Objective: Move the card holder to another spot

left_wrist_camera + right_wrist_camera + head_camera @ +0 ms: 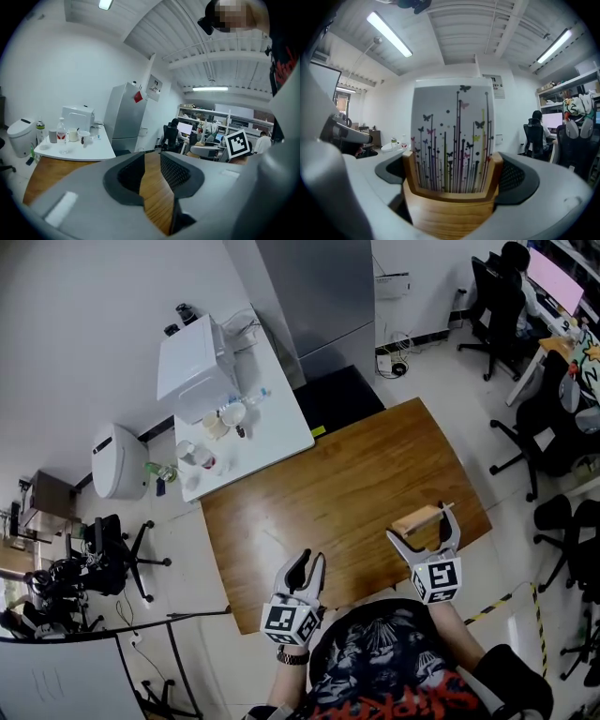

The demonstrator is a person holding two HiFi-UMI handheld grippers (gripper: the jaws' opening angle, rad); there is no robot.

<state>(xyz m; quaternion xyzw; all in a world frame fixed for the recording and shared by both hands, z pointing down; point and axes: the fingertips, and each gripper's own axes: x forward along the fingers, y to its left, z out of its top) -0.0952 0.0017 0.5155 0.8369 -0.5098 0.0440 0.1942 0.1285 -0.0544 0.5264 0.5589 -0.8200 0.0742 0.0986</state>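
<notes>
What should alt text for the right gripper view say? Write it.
The right gripper grips a wooden card holder between its jaws, with a white card of butterflies and coloured stems standing in it. Behind: ceiling lights and a seated person.

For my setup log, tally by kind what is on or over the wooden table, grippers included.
Grippers: 2, the left gripper empty with a narrow gap between its fingers, the right gripper closed on the holder
Wooden card holder: 1
Butterfly-print card: 1, standing in the holder
Total: 4
</notes>
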